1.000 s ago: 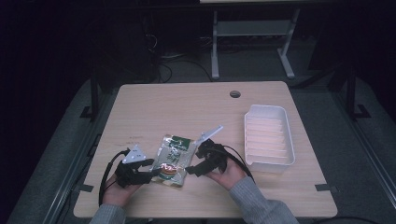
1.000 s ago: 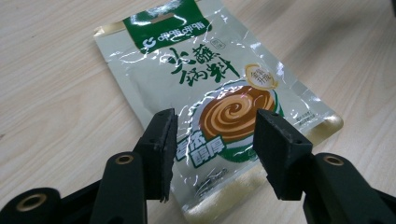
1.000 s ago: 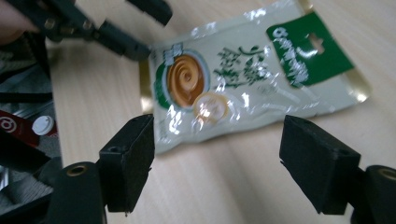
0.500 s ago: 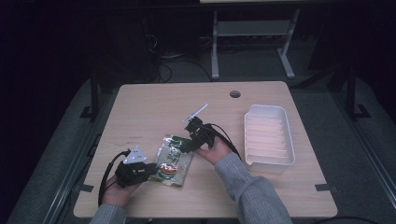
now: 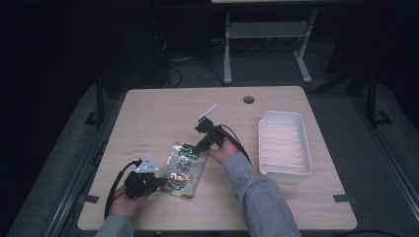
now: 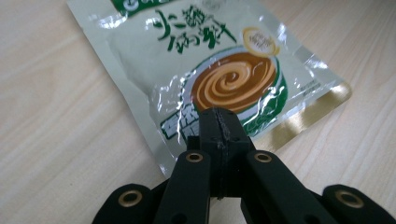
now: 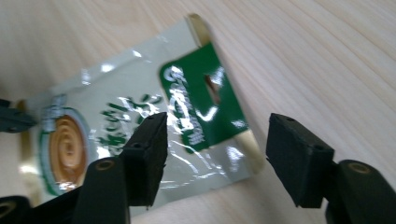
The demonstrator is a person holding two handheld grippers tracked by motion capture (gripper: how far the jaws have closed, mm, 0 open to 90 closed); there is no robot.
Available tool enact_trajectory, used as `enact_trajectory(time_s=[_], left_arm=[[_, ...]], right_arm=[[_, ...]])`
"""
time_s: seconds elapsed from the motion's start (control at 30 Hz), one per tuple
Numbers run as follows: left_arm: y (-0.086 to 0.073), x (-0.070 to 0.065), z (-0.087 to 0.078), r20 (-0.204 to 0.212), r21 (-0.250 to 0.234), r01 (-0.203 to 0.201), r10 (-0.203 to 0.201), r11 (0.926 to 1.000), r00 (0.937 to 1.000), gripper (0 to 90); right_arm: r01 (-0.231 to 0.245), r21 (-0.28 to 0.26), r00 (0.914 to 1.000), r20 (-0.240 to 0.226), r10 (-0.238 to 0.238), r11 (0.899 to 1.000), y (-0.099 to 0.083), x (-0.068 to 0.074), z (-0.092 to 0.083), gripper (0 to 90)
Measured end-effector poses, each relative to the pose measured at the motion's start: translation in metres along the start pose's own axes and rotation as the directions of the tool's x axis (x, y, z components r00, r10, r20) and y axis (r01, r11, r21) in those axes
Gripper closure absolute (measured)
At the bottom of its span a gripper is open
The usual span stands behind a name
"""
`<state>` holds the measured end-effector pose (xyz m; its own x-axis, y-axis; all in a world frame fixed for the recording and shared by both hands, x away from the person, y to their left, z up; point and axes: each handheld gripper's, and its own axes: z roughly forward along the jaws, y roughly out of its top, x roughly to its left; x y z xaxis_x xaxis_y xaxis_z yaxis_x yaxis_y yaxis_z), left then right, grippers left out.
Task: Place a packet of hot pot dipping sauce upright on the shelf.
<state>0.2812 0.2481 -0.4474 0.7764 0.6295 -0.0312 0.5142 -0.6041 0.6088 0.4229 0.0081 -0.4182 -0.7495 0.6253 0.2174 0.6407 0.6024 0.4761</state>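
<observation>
Sauce packet [image 5: 183,169]: flat on the table, near the middle of the near edge, long axis running toward the far side. Left gripper [image 6: 219,128] jaws just closed, now pressed together on the packet's near corner; silver seal pinched between the black pads. Left hand [image 5: 129,200] low at the near-left part of the table. Right gripper [image 7: 217,156] jaws spread, just been narrowing, straddling the far end of the packet at the green header with its hang hole; pads not yet touching the film. Right gripper shifted since a second ago from beside the left one to the packet's far end [image 5: 206,139].

Reading: one end now anchored, other end about to be taken; probably a two-ended lift or carry.

Around: white tray [image 5: 284,143] with ribbed floor by the right edge, well apart from the packet. Cable hole [image 5: 248,99] near the far edge. Bare wood between packet and tray, nothing in the way. Left cable [image 5: 112,190] looping off the near-left edge. Glossy film, slip risk at a corner grip.
</observation>
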Motion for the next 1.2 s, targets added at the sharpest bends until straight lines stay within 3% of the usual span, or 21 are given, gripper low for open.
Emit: enact_trajectory(time_s=[0.03, 0.1, 0.37, 0.43, 0.57, 0.67, 0.73, 0.9, 0.93, 1.03, 1.2], left_arm=[[0.0, 0.0, 0.003, -0.001, 0.023, -0.003, 0.003, 0.9997, 1.0, 89.8], [0.0, -0.001, 0.004, 0.0, 0.025, -0.004, 0.004, 0.9997, 1.0, 89.7], [-0.001, -0.001, 0.006, -0.001, 0.035, -0.002, 0.002, 0.9994, 1.0, 89.8], [-0.001, -0.002, 0.006, -0.004, 0.038, -0.007, 0.007, 0.9993, 1.0, 89.8], [-0.001, -0.001, 0.006, 0.001, 0.038, -0.003, 0.003, 0.9993, 1.0, 89.8], [-0.001, -0.001, 0.006, -0.001, 0.037, -0.004, 0.004, 0.9993, 1.0, 89.8], [0.0, -0.002, 0.007, -0.004, 0.04, -0.007, 0.007, 0.9992, 1.0, 89.8], [0.001, -0.004, 0.008, -0.017, 0.045, -0.019, 0.02, 0.9988, 0.9997, 89.8], [0.001, -0.004, 0.007, -0.017, 0.043, -0.022, 0.023, 0.9988, 0.9996, 89.8], [0.0, -0.003, 0.007, -0.004, 0.037, -0.004, 0.004, 0.9993, 1.0, 89.8], [0.0, -0.004, 0.007, -0.008, 0.038, -0.011, 0.011, 0.9992, 0.9999, 89.7]], right_arm=[[-0.013, 0.013, 0.9999, 0.011, 0.013, 1.0, 0.0, -0.004, 0.003, 39.2], [-0.022, 0.016, 0.9997, 0.013, 0.022, 1.0, 0.0, -0.007, 0.004, 39.6], [-0.067, 0.051, 0.9965, -0.047, 0.069, 0.996, -0.004, -0.018, 0.013, 45.8], [-0.065, 0.051, 0.9962, -0.053, 0.068, 0.997, -0.004, -0.019, 0.013, 47.4], [-0.065, 0.066, 0.991, -0.113, 0.072, 0.996, -0.005, -0.018, 0.019, 55.3], [-0.05, 0.068, 0.991, -0.12, 0.058, 0.996, -0.005, -0.016, 0.017, 60.2], [-0.054, 0.037, 0.9847, -0.164, 0.059, 0.998, -0.004, -0.016, 0.01, 66.8], [-0.034, 0.032, 0.9802, -0.194, 0.039, 0.999, -0.003, -0.013, 0.004, 73.4], [-0.029, 0.021, 0.9668, -0.253, 0.033, 0.999, -0.003, -0.013, 0.004, 76.6], [0.005, 0.042, 0.9639, -0.266, 0.006, 0.999, -0.004, -0.011, 0.008, 75.5], [-0.016, 0.065, 0.9732, -0.228, 0.03, 0.998, -0.003, -0.013, 0.017, 71.8]])
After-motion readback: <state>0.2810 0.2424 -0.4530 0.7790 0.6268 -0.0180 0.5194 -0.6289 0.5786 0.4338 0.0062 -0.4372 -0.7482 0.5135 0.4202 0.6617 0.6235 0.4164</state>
